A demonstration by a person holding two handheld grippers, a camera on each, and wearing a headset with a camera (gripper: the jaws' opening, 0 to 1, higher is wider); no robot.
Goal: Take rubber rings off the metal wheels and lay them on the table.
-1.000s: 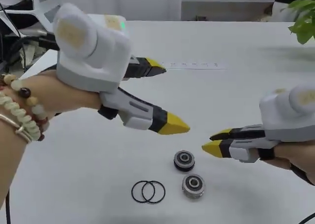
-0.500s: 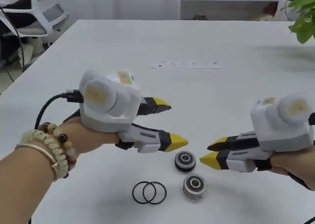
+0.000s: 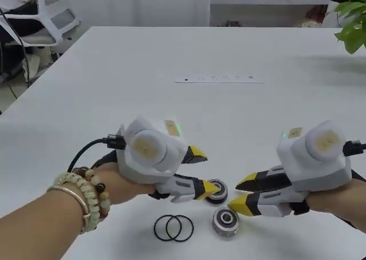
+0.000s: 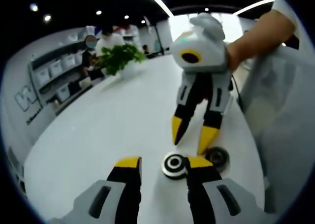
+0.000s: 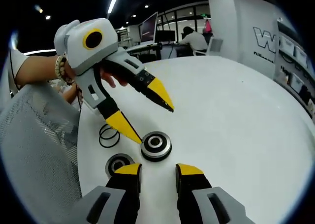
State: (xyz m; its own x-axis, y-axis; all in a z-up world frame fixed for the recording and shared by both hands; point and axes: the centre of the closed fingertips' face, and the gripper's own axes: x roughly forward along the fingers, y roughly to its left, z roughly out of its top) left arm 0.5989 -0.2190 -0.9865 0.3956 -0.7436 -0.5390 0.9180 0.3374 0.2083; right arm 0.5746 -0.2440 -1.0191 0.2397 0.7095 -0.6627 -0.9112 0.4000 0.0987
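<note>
On the white table (image 3: 143,71) I'm hovering the left gripper (image 3: 206,170) and right gripper (image 3: 239,194), both open and empty, at the dark-rimmed wheel (image 3: 216,191) beside two loose rings (image 3: 173,227); next, clamp and peel, I reckon.

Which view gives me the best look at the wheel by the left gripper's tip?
Right gripper view: the wheel shows almost whole, just ahead of its jaws. In the head view the left gripper covers part of it; the left gripper view has it low, partly behind a jaw.
</note>
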